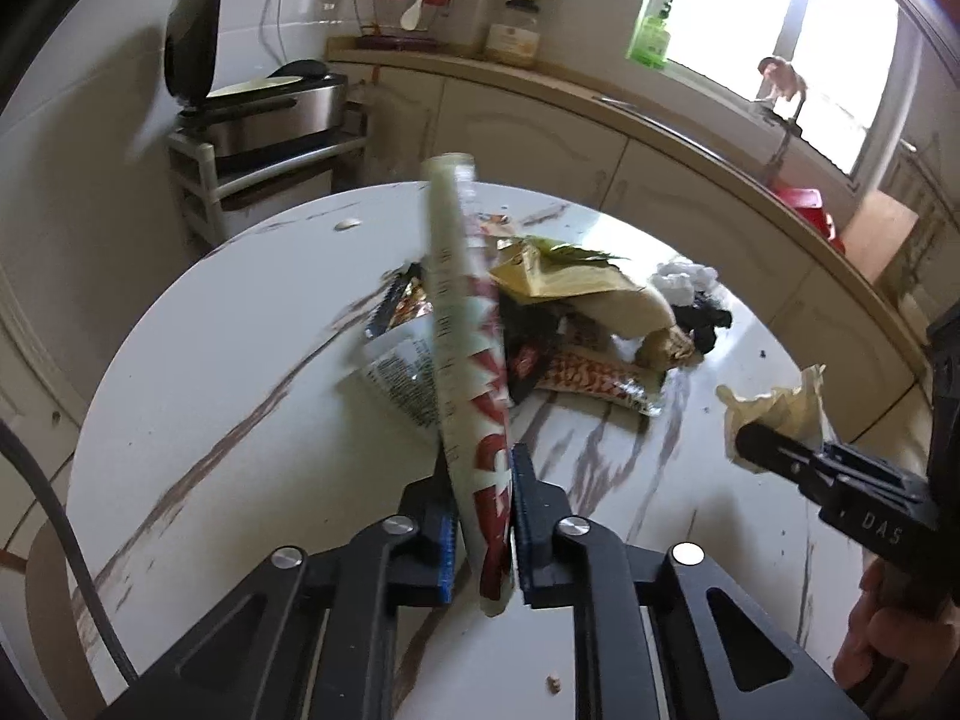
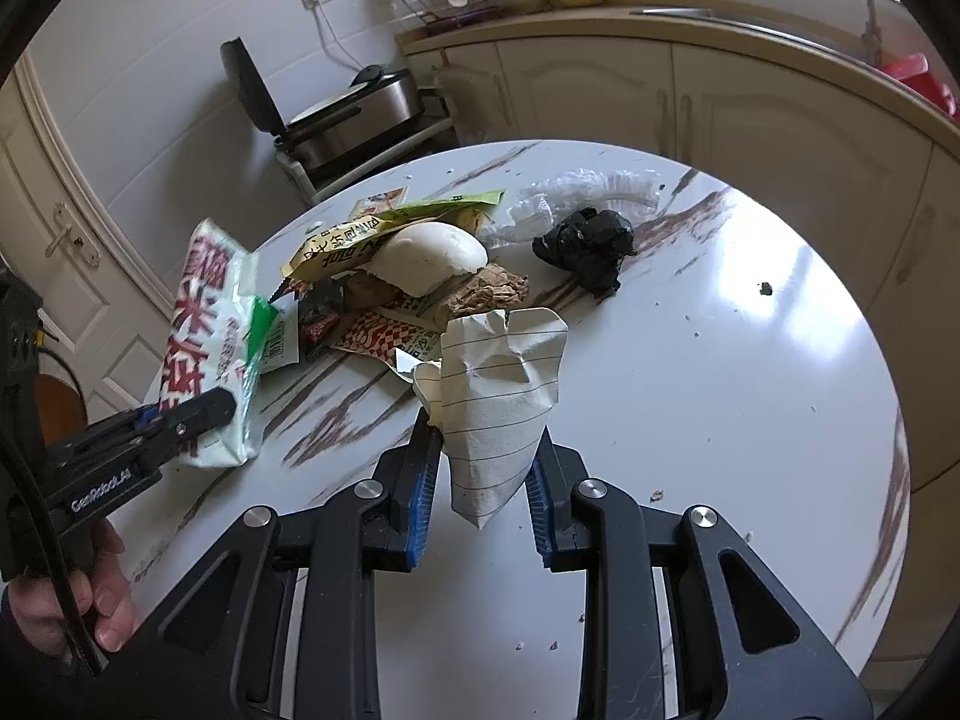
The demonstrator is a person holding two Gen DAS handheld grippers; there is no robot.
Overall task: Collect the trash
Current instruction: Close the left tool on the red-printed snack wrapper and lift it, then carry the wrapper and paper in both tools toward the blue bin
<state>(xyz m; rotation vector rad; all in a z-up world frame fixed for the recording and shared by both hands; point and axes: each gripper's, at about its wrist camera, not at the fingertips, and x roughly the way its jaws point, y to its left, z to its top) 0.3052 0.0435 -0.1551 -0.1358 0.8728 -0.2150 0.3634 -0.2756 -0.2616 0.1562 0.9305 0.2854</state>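
Observation:
My left gripper (image 1: 480, 462) is shut on a long white snack wrapper (image 1: 474, 330) with red print, held up off the round white marbled table (image 1: 240, 390). In the right wrist view that wrapper (image 2: 210, 336) hangs at the left in the left gripper (image 2: 222, 405). My right gripper (image 2: 487, 429) is shut on a crumpled sheet of lined paper (image 2: 504, 384), which also shows at the right in the left wrist view (image 1: 780, 414). Behind both lies a trash pile (image 2: 420, 264) of wrappers and a white bun (image 2: 432, 258), with a black crumpled bag (image 2: 591, 246) beside it.
Clear plastic packaging (image 2: 588, 189) lies at the table's far side and crumbs dot the table. An open electric griddle (image 2: 354, 114) sits on a rack by the wall. Cream cabinets (image 2: 600, 90) and a counter curve behind. A person's hand (image 2: 90, 600) holds the left gripper.

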